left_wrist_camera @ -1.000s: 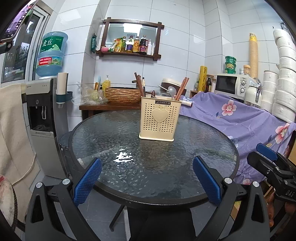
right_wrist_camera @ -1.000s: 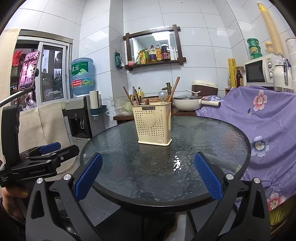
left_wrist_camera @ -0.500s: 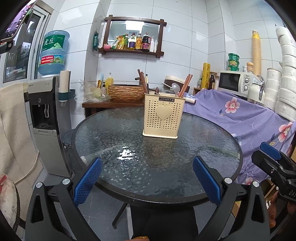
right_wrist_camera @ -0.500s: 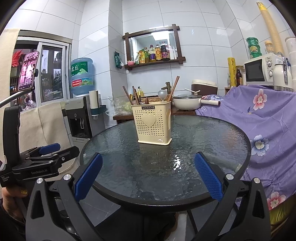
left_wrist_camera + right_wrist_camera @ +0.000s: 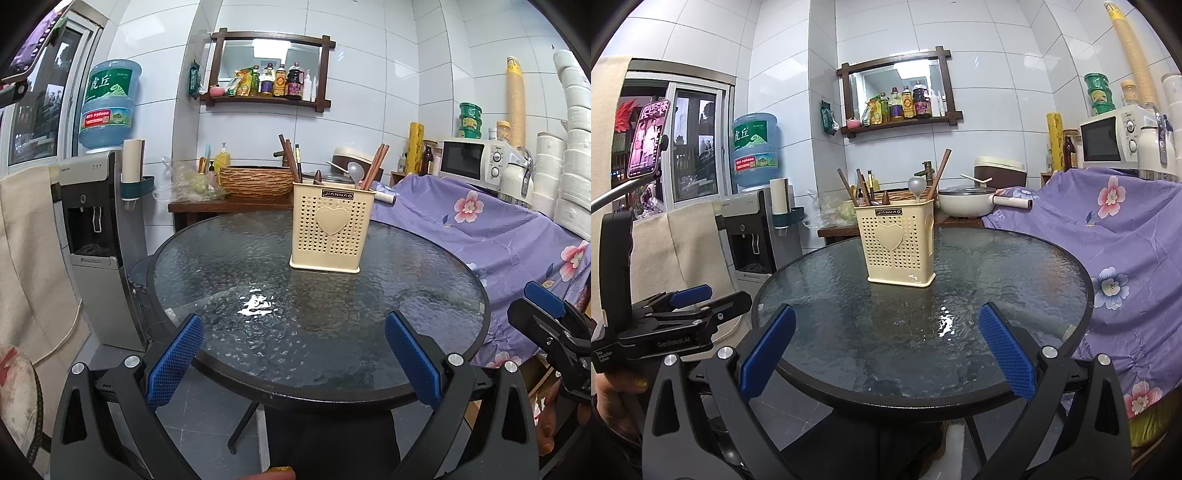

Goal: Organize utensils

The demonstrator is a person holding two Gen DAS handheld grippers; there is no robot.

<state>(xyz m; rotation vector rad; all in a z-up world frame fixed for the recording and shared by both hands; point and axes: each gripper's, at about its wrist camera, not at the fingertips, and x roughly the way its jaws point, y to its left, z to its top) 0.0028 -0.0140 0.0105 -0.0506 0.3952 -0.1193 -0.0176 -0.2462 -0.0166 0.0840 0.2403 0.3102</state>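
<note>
White wall tiles back a round glass bench (image 5: 369,332). Near its middle stands a cream utensil holder (image 5: 328,232) holding brown chopsticks (image 5: 375,166) and a pale spoon (image 5: 355,172). Left hand-held gripper (image 5: 293,356) and right hand-held gripper (image 5: 886,352) gape wide, empty, short of the holder.

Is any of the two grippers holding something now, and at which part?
Nothing is held. The left gripper and right gripper are both open and empty, short of the utensil holder.

The desk (image 5: 258,280) is glossy, rippled glass in a dark rim. The perforated holder (image 5: 330,236) looks like matt cream plastic. Its chopsticks (image 5: 375,166) seem wooden.
</note>
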